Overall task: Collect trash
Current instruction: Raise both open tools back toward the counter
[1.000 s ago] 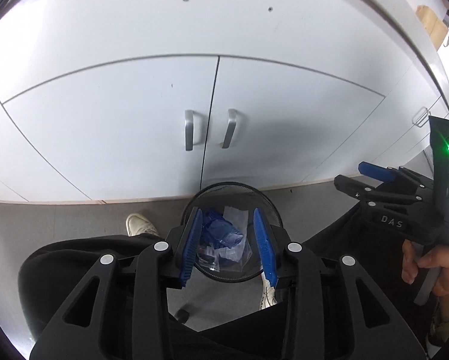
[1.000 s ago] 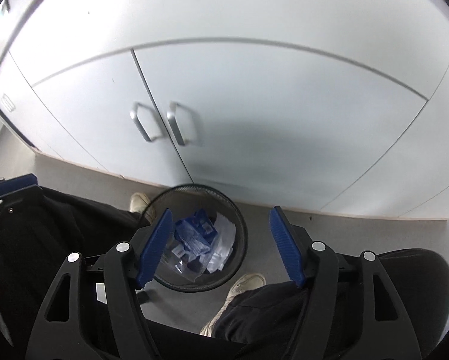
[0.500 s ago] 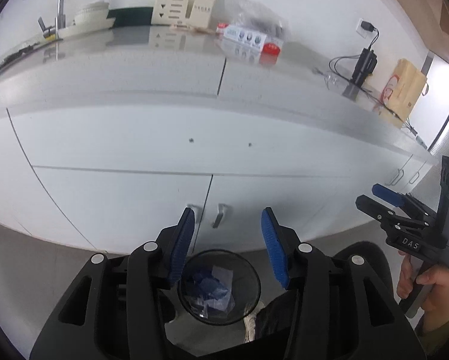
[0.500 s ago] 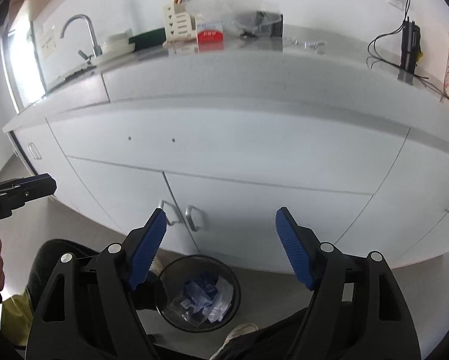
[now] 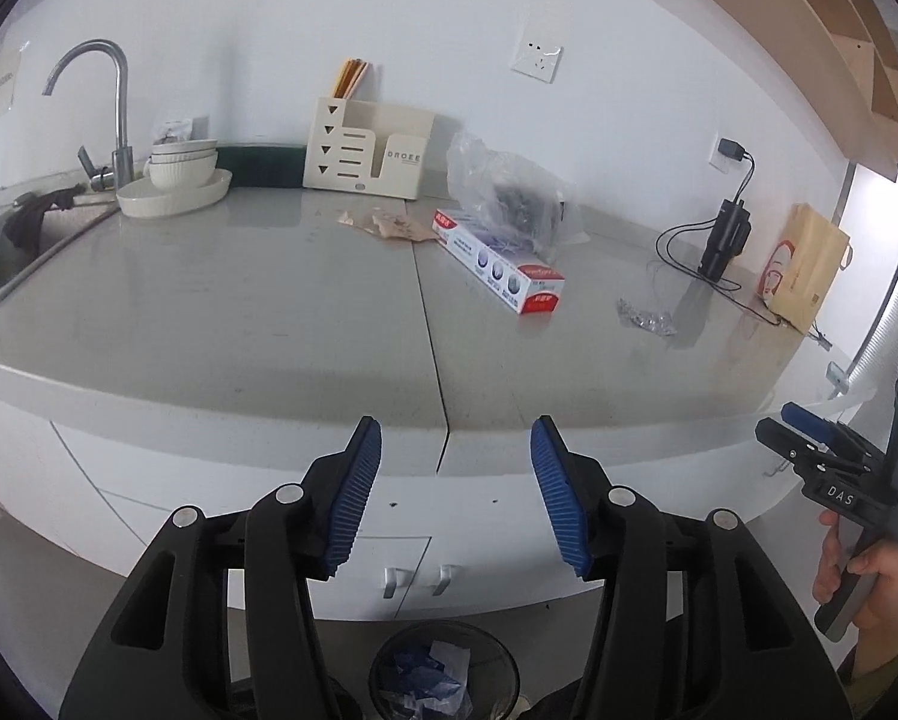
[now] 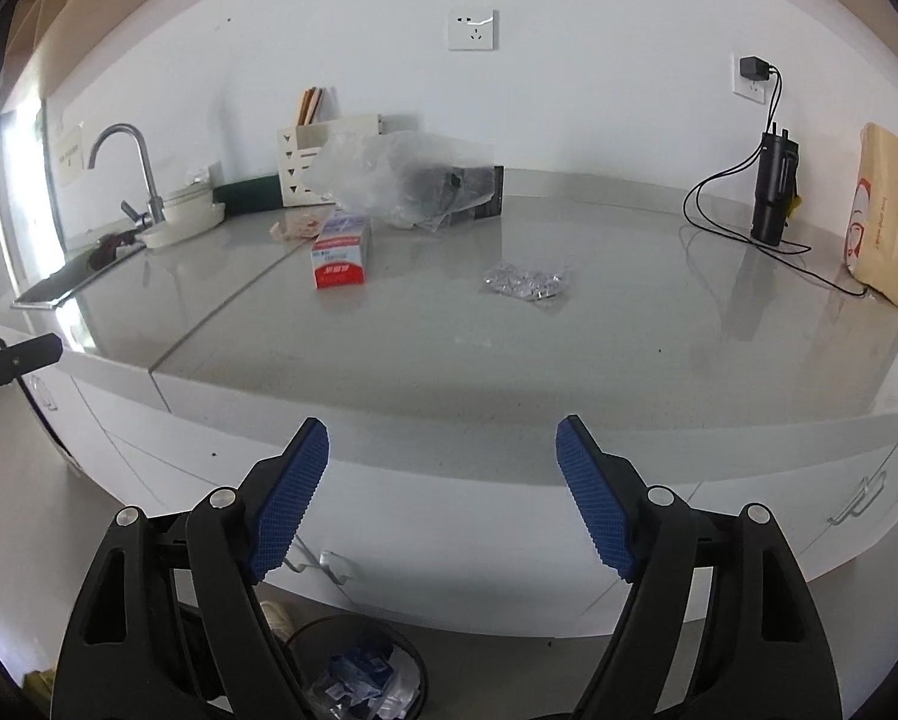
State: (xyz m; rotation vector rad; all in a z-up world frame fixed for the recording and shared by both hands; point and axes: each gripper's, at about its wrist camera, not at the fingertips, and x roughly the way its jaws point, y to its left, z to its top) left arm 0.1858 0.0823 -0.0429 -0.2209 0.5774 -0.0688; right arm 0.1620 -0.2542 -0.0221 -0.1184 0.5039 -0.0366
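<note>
We hold the left claw [image 5: 455,450] and the right claw [image 6: 443,450] spread and empty; both sets of jaws have just been opening, with nothing between them. The trash bin [image 6: 353,669] sits on the floor below both claws, already holding wrappers. We judge the current step to be selecting the next item. Ahead of the right claw on the tabletop [image 6: 449,348] lies a crumpled foil wrapper [image 6: 527,282]; the next move calls for reaching forward to it.
</note>
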